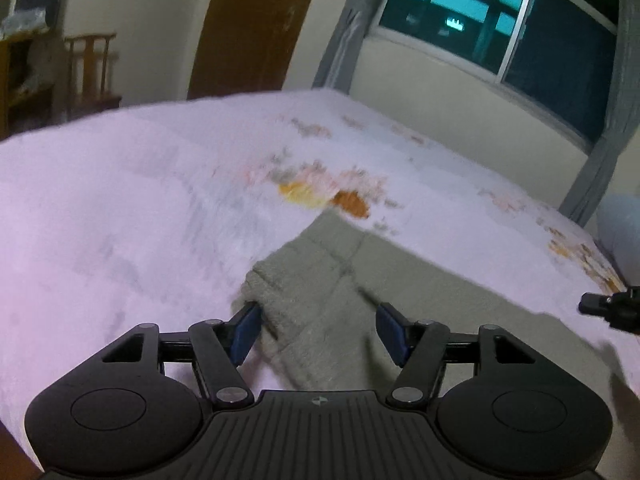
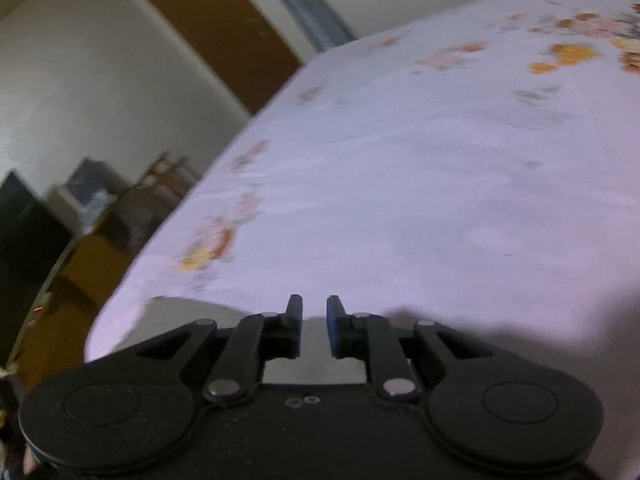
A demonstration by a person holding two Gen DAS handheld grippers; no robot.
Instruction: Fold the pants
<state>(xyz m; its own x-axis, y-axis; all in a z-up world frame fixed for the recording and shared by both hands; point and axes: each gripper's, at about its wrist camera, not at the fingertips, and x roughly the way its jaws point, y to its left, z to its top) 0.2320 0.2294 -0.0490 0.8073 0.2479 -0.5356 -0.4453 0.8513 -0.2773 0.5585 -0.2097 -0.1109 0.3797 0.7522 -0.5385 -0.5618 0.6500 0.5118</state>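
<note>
Left gripper: the left gripper point(image 1: 318, 330) hangs low over the bed, jaws spread wide, its blue pads point(image 1: 246, 332) standing either side of a ridge of cloth without pinching it.
Between the left fingers: grey-green fabric bunches up right there, and the left-hand pad looks to be just brushing its folded edge; the other pad stands clear of it.
Pants: the pants point(image 1: 360, 280) are the grey-green cloth, lying on the bed, running from the near edge under the left gripper away toward the middle of the sheet, with a seam line showing across them.
Pants, right view: only a pale grey strip point(image 2: 192, 312) peeks out just ahead of the right fingers, partly hidden by the tool.
Right gripper: the right gripper point(image 2: 314, 320) has its jaws drawn nearly together, a thin gap left, and nothing can be seen caught in that gap.
Right gripper from the left view: its black tip point(image 1: 600, 306) pokes in at the right edge, above the far side of the pants.
Bed: a white sheet point(image 1: 120, 200) with orange and pink flowers point(image 1: 344, 198) covers it, blurred in both views.
Room: a window point(image 1: 500, 28) with grey curtain point(image 1: 348, 32), a brown door point(image 1: 248, 28), a wooden chair point(image 1: 94, 68) by the wall.
</note>
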